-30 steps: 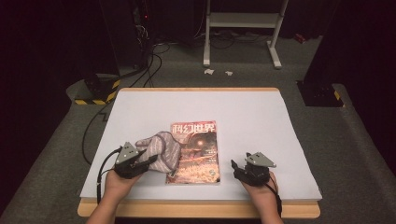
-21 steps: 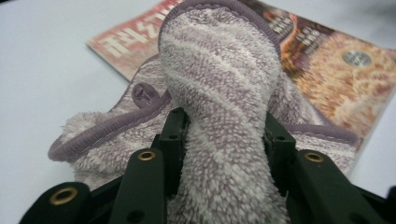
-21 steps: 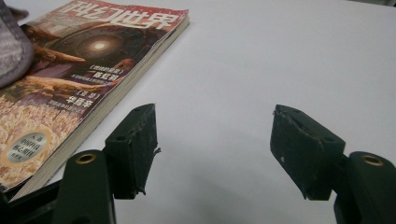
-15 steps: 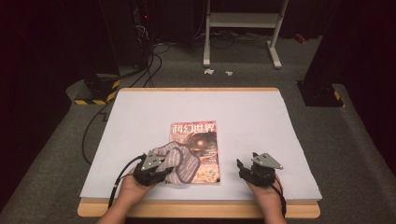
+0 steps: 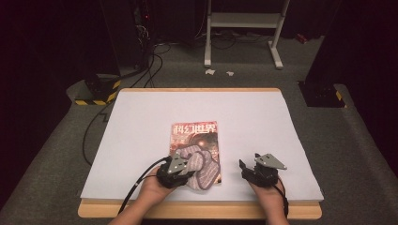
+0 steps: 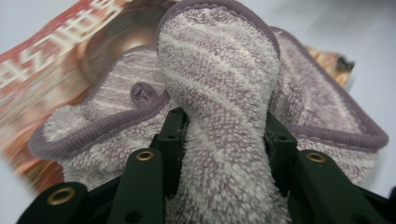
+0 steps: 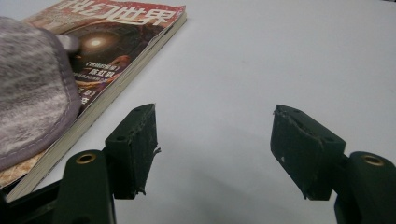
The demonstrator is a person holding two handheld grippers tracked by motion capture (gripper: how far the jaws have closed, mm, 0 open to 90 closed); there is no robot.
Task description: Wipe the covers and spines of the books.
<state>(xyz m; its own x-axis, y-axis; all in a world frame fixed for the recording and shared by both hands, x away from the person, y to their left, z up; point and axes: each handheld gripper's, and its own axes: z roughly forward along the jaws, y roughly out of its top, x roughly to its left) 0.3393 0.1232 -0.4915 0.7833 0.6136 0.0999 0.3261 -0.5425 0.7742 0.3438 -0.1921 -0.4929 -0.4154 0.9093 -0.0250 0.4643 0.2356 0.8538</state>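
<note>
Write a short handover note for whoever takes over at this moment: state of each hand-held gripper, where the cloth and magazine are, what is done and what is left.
Left hand-held gripper: shut on a fold of the striped cloth, at the near edge of the magazine.
Right hand-held gripper: open, nothing between its jaws, over the bare white mat to the right of the magazine.
Things: the magazine lies flat, cover up, in the middle of the mat; the cloth is bunched over its near part.
Done: the cloth is gripped and on the cover.
Left: probably wiping across the cover with the cloth; the right hand-held gripper may be needed to steady the magazine.
</note>
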